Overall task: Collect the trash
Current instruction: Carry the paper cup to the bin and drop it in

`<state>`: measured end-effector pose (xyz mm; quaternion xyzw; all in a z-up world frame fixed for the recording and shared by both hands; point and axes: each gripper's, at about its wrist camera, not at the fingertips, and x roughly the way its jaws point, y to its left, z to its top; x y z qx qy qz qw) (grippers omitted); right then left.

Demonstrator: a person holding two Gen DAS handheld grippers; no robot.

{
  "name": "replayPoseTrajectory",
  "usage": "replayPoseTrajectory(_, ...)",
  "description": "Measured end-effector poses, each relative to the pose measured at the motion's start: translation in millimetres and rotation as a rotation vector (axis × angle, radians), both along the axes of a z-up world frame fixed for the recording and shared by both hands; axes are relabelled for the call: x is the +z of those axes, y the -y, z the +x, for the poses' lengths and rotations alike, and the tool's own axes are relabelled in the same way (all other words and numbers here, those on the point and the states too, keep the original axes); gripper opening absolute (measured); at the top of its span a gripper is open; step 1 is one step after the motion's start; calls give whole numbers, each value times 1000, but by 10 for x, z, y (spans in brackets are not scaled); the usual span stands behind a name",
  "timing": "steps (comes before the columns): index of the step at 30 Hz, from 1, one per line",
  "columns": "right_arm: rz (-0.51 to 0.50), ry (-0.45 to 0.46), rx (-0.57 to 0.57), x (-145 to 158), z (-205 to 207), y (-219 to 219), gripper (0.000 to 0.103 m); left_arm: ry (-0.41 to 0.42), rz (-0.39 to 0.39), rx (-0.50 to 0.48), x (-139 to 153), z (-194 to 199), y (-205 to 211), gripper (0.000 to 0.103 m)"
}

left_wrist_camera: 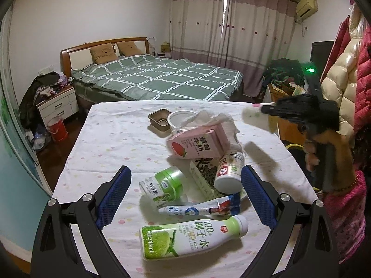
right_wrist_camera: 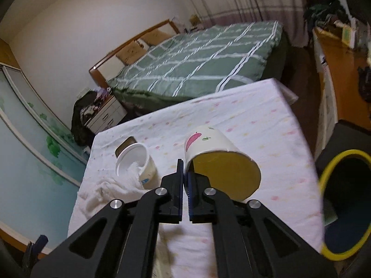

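Nearest the left gripper, whose blue-padded fingers stand spread wide with nothing pinched, a white-and-green coconut water bottle lies on its side on the cloth-covered counter, with a flattened pouch just beyond it; the spread looks set for taking one of these next. A green-lidded jar and a small white bottle lie toppled between the fingers, then a pink strawberry milk carton, crumpled tissue, a white tub and a brown tray farther back. The pile is loose, tipped rubbish, so each piece must be lifted singly. The right gripper is clenched on the rim of a paper cup, one finger inside the wall and one outside, carrying it clear of the counter. The yellow-rimmed bin stands on the floor just beyond the counter's right edge, likely the cup's destination.
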<state>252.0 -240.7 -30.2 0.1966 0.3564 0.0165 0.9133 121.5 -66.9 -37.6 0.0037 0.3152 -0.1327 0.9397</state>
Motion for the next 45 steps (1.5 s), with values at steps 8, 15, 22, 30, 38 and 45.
replayPoseTrajectory(8, -137, -41, -197, -97, -722, 786, 3, 4, 13, -39, -6, -104, 167, 94)
replayPoseTrajectory(15, -163, -182, -317, -570, -905, 1465, 4, -12, 34, -50, -65, -197, 295, 94)
replayPoseTrajectory(22, -154, -284, -347, -980, -804, 1779, 5, -12, 55, -44, -59, -288, 299, 94)
replayPoseTrajectory(30, -171, -268, -353, -977, -904, 1713, 26, -39, 98, -55, -196, -429, 181, 94)
replayPoseTrajectory(38, -190, -248, -316, -886, -903, 1505, 28, -113, 87, -33, -499, -378, -121, 94)
replayPoseTrajectory(45, -188, -240, -297, -857, -903, 1404, 29, -220, 49, -128, -786, -283, -124, 94)
